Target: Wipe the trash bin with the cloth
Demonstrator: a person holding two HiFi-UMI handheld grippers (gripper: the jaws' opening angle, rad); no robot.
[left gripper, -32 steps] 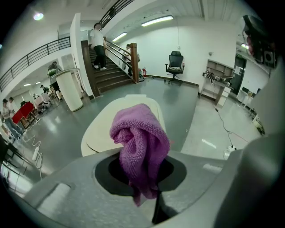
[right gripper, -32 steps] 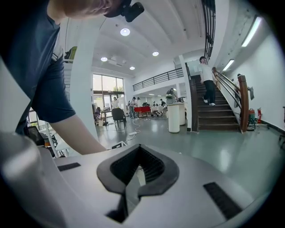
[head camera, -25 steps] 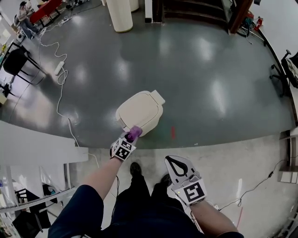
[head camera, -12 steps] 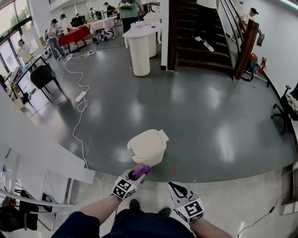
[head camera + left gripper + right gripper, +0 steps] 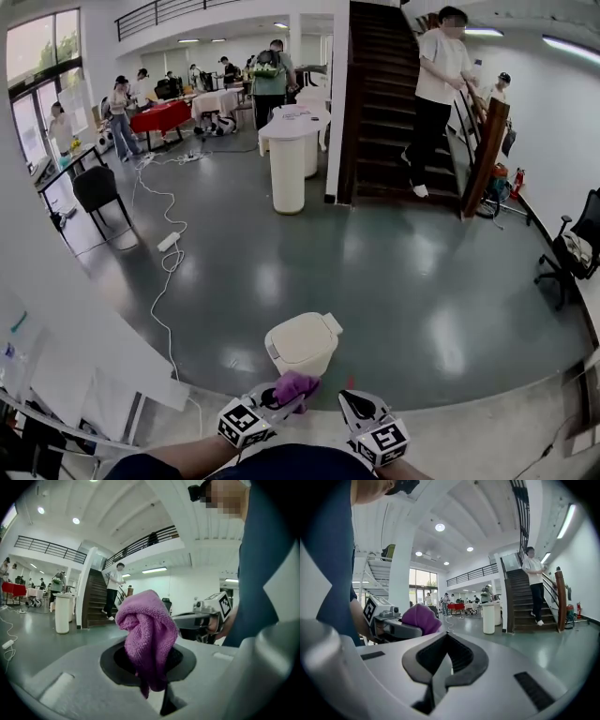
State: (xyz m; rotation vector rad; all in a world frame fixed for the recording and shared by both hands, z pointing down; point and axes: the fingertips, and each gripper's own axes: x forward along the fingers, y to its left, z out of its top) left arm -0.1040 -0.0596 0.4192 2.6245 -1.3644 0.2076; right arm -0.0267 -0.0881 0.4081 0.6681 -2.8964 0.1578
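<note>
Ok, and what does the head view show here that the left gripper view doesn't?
Only the head view shows the trash bin, standing on the floor with its lid closed, just ahead of both grippers. Only the left gripper view shows the grip itself: the left gripper has its jaws shut on the purple cloth, which bunches up above them. Both views show the cloth, the right gripper, the white round stand and the person on the staircase.
</note>
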